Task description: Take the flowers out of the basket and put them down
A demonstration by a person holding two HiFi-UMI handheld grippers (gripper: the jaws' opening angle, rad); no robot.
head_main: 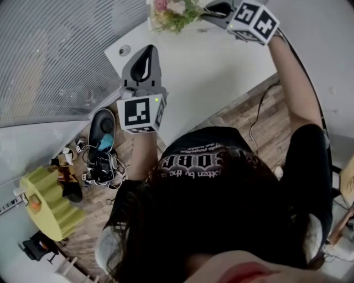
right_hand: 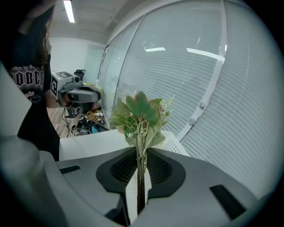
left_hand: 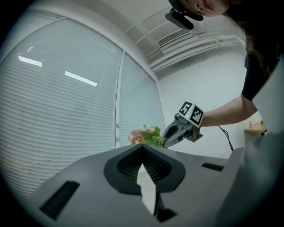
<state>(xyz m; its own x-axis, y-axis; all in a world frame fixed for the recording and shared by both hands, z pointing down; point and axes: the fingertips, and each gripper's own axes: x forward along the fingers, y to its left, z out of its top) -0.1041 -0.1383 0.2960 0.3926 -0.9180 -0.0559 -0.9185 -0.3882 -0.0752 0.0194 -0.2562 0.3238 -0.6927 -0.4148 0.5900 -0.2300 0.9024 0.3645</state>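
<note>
A bunch of flowers [head_main: 174,11] with pink blooms and green leaves hangs over the far edge of the white table [head_main: 221,72]. My right gripper [head_main: 213,12] is shut on its stems. In the right gripper view the stems [right_hand: 141,150] run upright between the pads, and the leaves [right_hand: 140,115] spread above them. A white perforated basket [right_hand: 175,142] shows just behind the flowers. My left gripper [head_main: 148,51] hovers over the table's left part, shut with nothing in it. From the left gripper view, the flowers [left_hand: 144,135] and the right gripper [left_hand: 166,141] are straight ahead of my left gripper [left_hand: 142,150].
Window blinds [head_main: 50,50] run along the left and far side. On the wood floor left of the table lie a tangle of cables and devices [head_main: 102,163] and a yellow object [head_main: 50,202]. A black cable [head_main: 257,119] trails by the table's right edge.
</note>
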